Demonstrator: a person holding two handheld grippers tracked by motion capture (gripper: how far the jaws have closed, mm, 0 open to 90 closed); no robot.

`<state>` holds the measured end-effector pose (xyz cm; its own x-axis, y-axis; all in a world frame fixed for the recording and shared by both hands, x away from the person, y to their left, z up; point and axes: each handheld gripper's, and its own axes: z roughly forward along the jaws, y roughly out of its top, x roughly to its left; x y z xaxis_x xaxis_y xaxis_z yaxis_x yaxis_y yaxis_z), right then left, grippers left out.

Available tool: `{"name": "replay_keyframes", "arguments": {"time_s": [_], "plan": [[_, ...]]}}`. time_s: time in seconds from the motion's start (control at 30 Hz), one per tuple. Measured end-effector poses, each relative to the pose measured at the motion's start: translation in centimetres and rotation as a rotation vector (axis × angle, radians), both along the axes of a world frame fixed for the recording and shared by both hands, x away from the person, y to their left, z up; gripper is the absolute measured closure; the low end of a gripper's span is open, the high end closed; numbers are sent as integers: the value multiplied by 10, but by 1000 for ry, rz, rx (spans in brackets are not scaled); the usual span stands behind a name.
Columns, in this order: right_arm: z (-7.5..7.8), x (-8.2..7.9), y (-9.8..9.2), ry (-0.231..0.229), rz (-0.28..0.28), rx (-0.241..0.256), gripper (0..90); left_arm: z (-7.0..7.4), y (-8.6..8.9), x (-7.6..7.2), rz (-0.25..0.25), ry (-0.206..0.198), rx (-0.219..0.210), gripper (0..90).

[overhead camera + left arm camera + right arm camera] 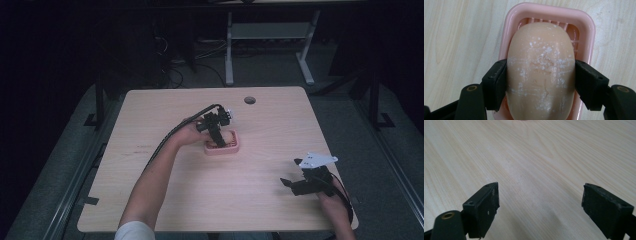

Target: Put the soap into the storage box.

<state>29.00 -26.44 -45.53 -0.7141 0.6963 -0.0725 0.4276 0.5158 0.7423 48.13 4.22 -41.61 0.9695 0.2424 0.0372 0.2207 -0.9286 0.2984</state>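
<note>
A pink soap dish [235, 148] [587, 27] sits near the middle of the wooden table. In it lies a tan oval bar of soap [541, 67], flecked with white. My left gripper [218, 141] [541, 82] points down into the dish, its two black jaws pressed against the sides of the soap. My right gripper [295, 172] [540, 207] rests low over bare table at the front right, jaws wide apart with nothing between them.
The table [165, 180] is pale wood with a round cable hole [249, 100] near its far edge. Beyond the far edge stand the white legs of another desk [229, 50] and loose cables on the floor.
</note>
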Motion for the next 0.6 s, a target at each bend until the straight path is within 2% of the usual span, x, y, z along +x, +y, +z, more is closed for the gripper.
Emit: {"name": "replay_keyframes", "arguments": {"time_s": [0.07,0.17,0.4,0.5,0.6], "plan": [[0,0,0,0,-1,0,139,3,0,-1,3,-4,-21,310],[0,0,0,2,-1,1,139,9,-1,-3,-2,-17,-29,297],[0,0,-1,4,-8,-2,139,17,3,-9,-6,-14,-40,295],[0,1,-2,-7,0,-20,140,21,5,-11,-13,-2,-45,295],[0,2,-3,-11,0,-20,140,26,9,-15,-12,-10,-67,297]]}}
